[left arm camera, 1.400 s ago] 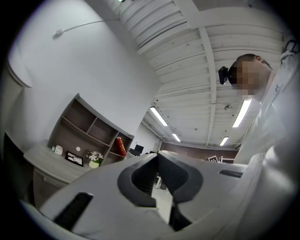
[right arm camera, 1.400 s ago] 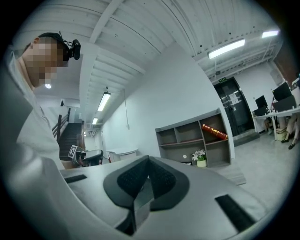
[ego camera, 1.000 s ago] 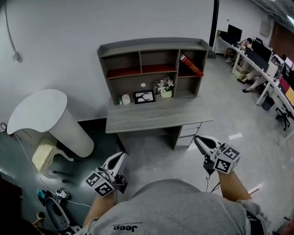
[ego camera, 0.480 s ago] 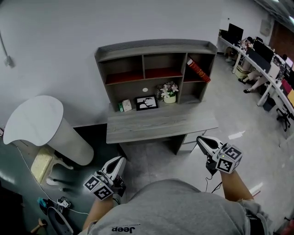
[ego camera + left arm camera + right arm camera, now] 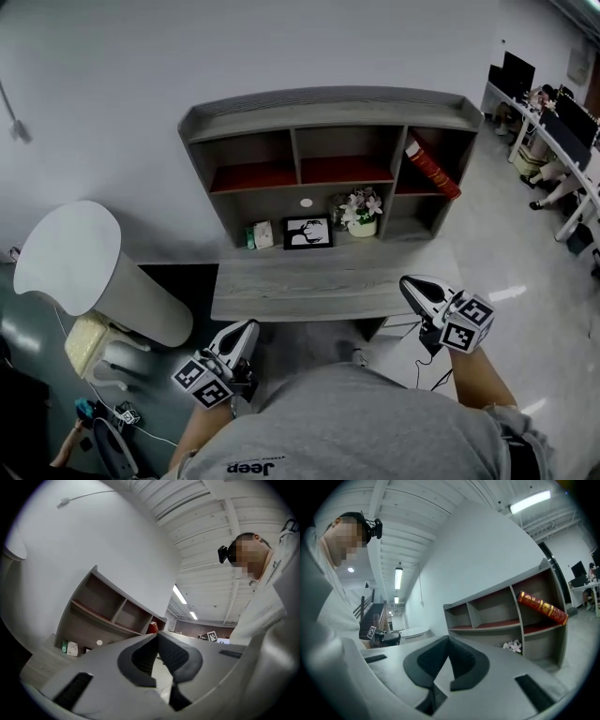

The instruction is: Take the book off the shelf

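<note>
A red book (image 5: pixel 432 167) with gold print leans tilted in the top right compartment of the grey shelf unit (image 5: pixel 328 111); it also shows in the right gripper view (image 5: pixel 542 607) and as a red sliver past the left jaws (image 5: pixel 152 628). The shelf unit stands on a grey desk (image 5: pixel 319 286). My left gripper (image 5: pixel 246 329) is shut and empty, held low short of the desk's front left. My right gripper (image 5: pixel 415 286) is shut and empty, over the desk's front right corner, well below the book.
On the desk under the shelves stand a framed picture (image 5: pixel 307 232), a small flower pot (image 5: pixel 361 210) and small boxes (image 5: pixel 257 234). A white round-topped table (image 5: pixel 70 258) is at the left. Office desks with seated people (image 5: pixel 553 122) are at the far right.
The desk and shelf have come nearer and grown in the head view. Both grippers now lie close to the desk's front edge, still shut.
</note>
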`<act>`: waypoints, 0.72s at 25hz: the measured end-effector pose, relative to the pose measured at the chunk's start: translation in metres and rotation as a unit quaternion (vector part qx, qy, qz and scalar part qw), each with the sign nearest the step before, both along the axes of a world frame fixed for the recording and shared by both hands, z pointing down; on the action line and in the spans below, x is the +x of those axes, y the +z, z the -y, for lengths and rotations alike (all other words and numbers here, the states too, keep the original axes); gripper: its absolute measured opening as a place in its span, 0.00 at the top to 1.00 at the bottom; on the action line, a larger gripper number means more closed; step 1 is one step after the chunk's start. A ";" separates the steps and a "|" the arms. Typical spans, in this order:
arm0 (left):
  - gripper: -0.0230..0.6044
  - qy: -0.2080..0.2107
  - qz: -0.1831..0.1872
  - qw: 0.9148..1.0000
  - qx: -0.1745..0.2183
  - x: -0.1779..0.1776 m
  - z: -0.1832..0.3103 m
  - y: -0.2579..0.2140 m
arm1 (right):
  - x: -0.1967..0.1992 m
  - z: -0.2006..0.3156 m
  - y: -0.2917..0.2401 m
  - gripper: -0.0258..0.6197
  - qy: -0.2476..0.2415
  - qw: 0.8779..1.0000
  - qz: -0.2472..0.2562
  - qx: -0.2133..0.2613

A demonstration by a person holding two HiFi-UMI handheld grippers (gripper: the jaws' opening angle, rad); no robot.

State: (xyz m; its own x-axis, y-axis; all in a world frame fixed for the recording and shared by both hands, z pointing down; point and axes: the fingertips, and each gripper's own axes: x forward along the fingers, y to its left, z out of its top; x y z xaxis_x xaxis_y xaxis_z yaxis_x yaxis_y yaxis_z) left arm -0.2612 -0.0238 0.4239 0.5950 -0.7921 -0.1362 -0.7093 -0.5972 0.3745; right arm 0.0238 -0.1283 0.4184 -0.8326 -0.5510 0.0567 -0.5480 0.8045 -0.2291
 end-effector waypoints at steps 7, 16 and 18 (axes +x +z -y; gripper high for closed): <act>0.92 -0.041 -0.013 0.999 0.008 0.049 0.135 -0.018 | 0.022 0.146 -0.021 0.94 -0.062 0.998 0.011 0.012; 0.92 -0.056 -0.005 0.998 0.003 0.080 0.232 -0.025 | 0.011 0.227 -0.011 0.94 -0.124 0.991 -0.021 0.039; 0.92 -0.056 -0.008 0.998 -0.001 0.078 0.247 -0.023 | 0.008 0.238 -0.007 0.94 -0.126 0.991 -0.023 0.035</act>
State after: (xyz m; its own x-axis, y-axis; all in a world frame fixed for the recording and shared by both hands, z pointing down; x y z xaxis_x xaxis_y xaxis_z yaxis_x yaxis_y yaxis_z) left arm -0.1829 -0.2707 0.4011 0.5010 -0.8536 -0.1427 -0.7652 -0.5140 0.3877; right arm 0.0313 -0.3666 0.4117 -0.9416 -0.3303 0.0658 -0.3366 0.9301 -0.1468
